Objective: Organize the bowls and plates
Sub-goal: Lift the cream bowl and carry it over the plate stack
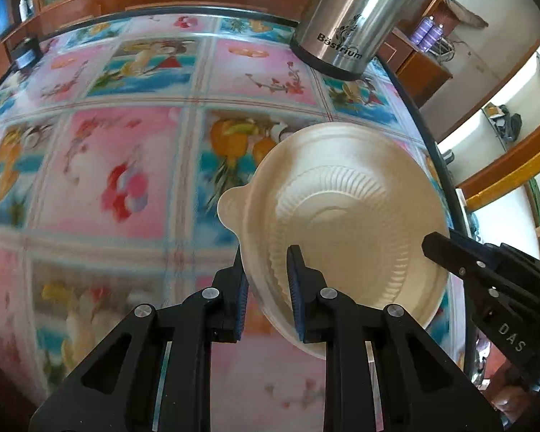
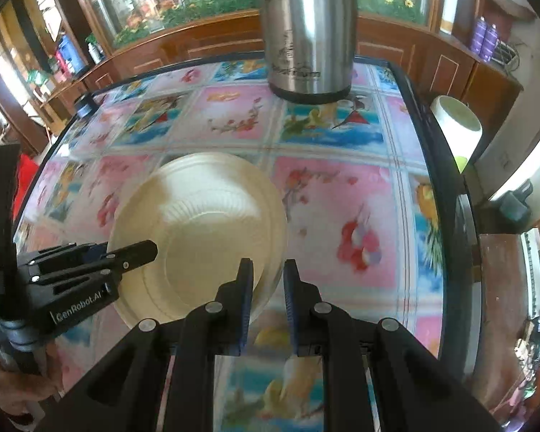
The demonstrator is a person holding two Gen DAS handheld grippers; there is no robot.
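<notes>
The things are carried by a table (image 1: 133, 165) that is covered with a glossy cloth printed in pink and blue squares of flowers and fruit, and edged with a dark rim. A steel flask (image 1: 349, 25) lettered "Böstrium" is stood upright near the far edge. A small dark object (image 1: 24, 58) is seen at the far left corner, too blurred to be told.

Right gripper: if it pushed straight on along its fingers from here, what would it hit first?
The right gripper is already shut on the rim of the cream plate, so the plate goes with it. Beyond that, its line slopes down onto the floral tablecloth, probably well short of the steel flask.
</notes>
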